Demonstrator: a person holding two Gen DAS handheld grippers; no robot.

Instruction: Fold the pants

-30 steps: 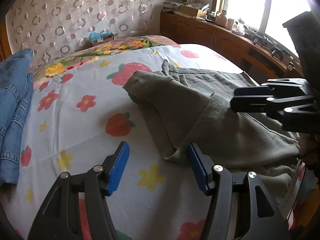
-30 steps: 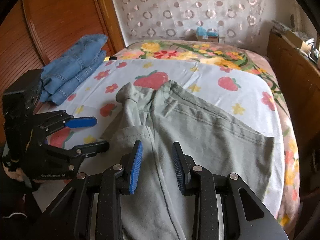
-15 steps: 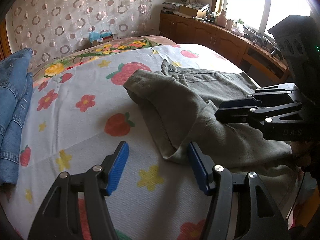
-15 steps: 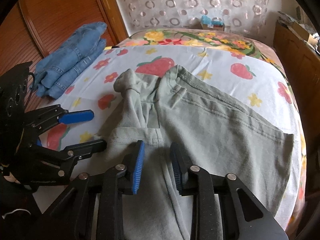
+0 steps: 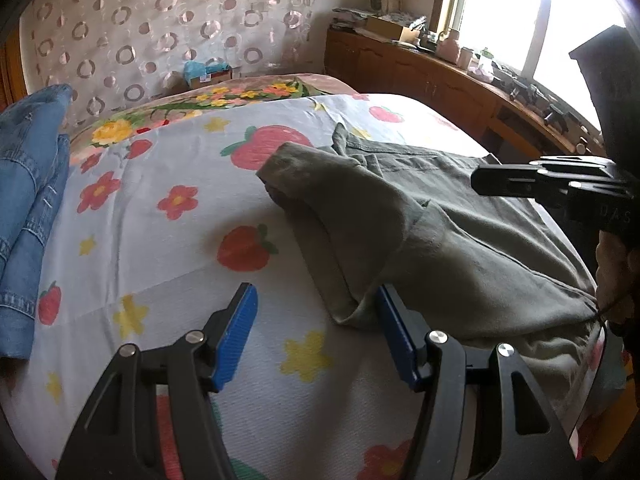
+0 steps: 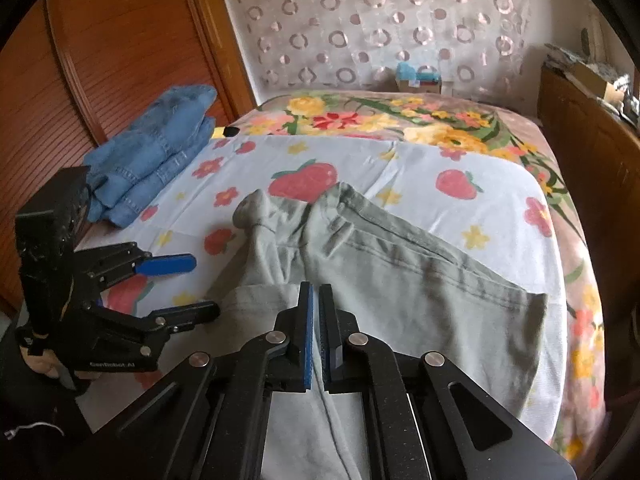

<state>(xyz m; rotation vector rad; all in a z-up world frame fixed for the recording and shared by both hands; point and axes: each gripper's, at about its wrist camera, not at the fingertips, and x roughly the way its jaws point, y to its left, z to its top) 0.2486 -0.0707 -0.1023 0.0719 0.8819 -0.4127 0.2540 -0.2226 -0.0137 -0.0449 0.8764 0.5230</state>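
pants (image 6: 400, 272) lie rumpled on the bed (image 6: 460, 160). right gripper (image 6: 316, 336) jaws clamped on a fold of the pants. left gripper (image 5: 316, 336) jaws wide, hem corner just inside, unpinched.

Folded denim clothes (image 6: 156, 152) on strawberry-print bedsheet (image 5: 168, 240), wooden wardrobe door (image 6: 100, 52), small box (image 6: 420, 80)
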